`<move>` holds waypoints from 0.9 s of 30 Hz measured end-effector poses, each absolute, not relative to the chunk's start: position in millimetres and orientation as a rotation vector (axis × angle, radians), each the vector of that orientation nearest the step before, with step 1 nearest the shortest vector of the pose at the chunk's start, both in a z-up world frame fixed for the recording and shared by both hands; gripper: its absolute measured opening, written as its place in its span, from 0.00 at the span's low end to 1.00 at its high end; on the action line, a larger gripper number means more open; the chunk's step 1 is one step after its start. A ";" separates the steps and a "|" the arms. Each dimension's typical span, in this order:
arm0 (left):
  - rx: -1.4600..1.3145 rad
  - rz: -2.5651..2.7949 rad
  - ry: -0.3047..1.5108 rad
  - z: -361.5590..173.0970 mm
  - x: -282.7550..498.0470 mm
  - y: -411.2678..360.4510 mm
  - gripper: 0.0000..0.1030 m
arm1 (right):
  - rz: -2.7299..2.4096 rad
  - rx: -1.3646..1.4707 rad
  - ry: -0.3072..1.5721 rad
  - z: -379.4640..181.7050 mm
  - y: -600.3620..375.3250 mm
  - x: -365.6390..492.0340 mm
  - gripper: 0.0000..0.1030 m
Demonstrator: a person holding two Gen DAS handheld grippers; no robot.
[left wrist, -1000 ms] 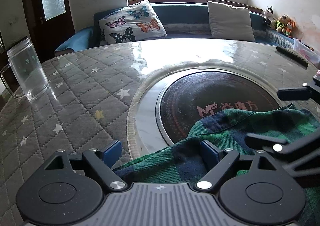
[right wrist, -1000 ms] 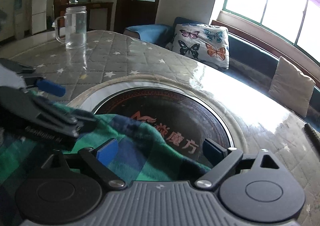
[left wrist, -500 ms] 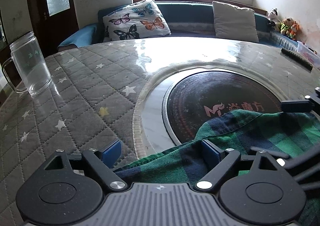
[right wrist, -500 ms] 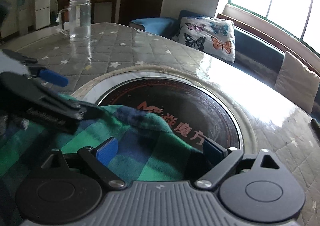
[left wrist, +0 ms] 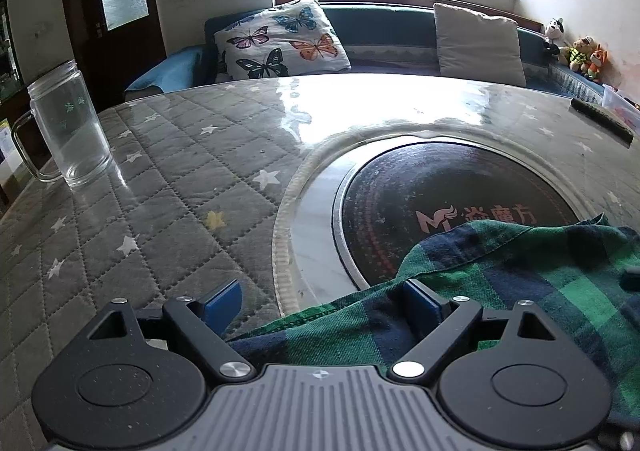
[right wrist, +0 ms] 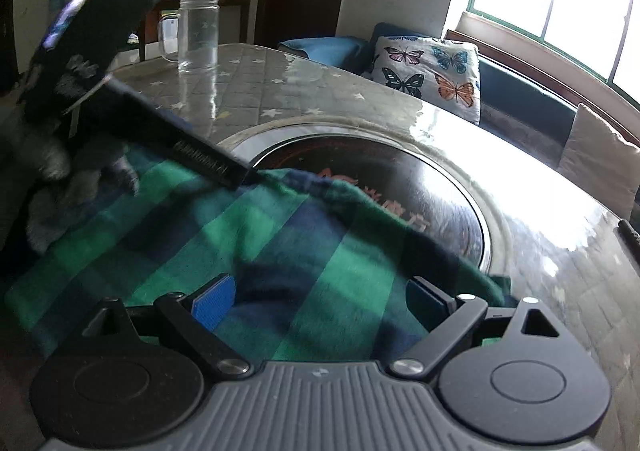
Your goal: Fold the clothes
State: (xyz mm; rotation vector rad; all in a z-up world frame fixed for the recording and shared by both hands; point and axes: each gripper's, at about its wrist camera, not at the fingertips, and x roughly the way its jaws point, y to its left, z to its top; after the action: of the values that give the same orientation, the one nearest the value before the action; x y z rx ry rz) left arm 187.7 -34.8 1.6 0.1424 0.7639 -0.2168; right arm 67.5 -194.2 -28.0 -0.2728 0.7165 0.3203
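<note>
A green and navy checked shirt lies rumpled on a round table with a grey quilted star-print cover under a clear sheet. In the left wrist view the cloth fills the area from 3 to 5 o'clock, its upper edge lapping over the dark round hotplate set in the table's middle. The left gripper has its jaws spread wide; the left blue pad sits over bare table, the right pad touches the shirt's edge, and nothing is pinched. In the right wrist view the shirt covers the centre and the 7 to 9 o'clock side, again overlapping the hotplate. The right gripper also stands with jaws wide apart, both pads low over the cloth with fabric between them but not squeezed. The left gripper shows there at 9 to 10 o'clock, blurred. A clear glass mug stands at 9 o'clock in the left view, well apart from the shirt. A butterfly cushion rests on the bench at 12 o'clock.
</note>
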 end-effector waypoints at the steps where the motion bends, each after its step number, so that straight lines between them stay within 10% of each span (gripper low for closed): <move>1: 0.141 -0.216 0.763 1.9 187.1 -34.4 0.87 | 0.321 -0.270 0.716 -27.8 -194.4 61.8 0.91; 27: -0.007 -0.084 0.721 33.5 71.3 69.4 0.86 | 0.410 -0.439 0.667 -16.1 -188.9 -39.1 0.90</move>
State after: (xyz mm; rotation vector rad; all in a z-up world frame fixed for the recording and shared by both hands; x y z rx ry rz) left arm 71.3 69.4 33.5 -0.0068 0.7205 -0.0844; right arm -39.1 -188.9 -16.1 -0.4391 0.6668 0.4103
